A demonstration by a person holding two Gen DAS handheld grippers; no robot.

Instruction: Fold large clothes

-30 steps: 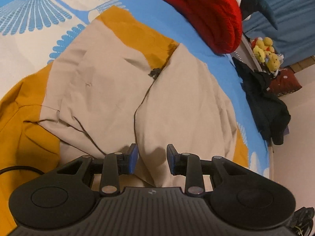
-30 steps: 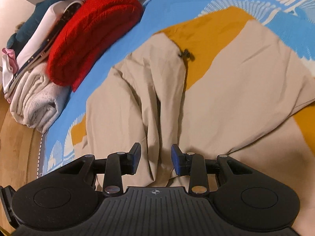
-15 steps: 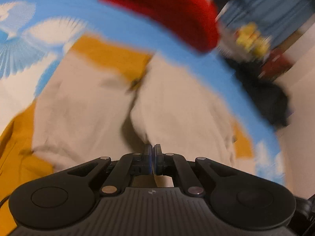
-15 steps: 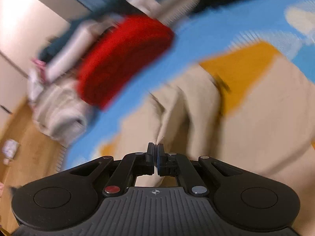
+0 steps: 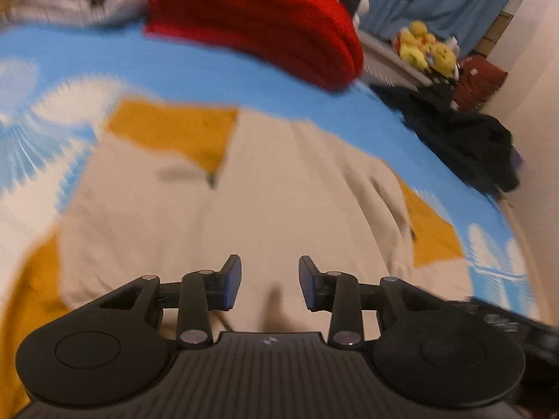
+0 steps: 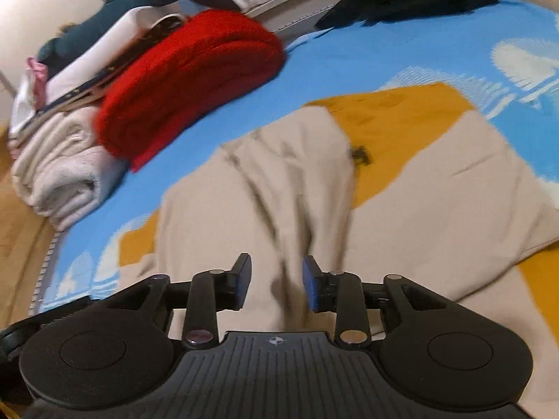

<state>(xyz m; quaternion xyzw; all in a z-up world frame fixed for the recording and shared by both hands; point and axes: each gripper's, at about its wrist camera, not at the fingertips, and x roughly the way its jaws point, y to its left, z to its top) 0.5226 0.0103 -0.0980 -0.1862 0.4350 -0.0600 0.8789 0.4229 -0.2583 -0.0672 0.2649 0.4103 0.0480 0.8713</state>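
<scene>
A large beige garment [image 5: 286, 188] with mustard-yellow panels [image 5: 174, 132] lies spread on the blue bedspread [image 5: 195, 70]. In the right wrist view the same garment [image 6: 436, 209] shows a bunched ridge down its middle. My left gripper [image 5: 269, 274] hovers over the garment's near part. Its jaws are opening and nothing is pinched between them; only flat cloth shows under the gap. My right gripper [image 6: 276, 274] hangs over the ridge of cloth. Its jaws are opening too, and the pads do not press on the fabric.
A folded red knit [image 5: 265, 17] and a rolled white towel [image 6: 59, 171] lie at the far side of the bed. Dark clothes [image 5: 464, 139] are heaped at the far corner. Yellow plush toys [image 5: 426, 49] sit on a shelf. The bed edge [image 6: 45, 265] and wooden floor lie to the left.
Both grippers were open, snapped shut half a second ago, and are open again. Both views have risen and rolled, and in the left view the garment's middle lies flatter.
</scene>
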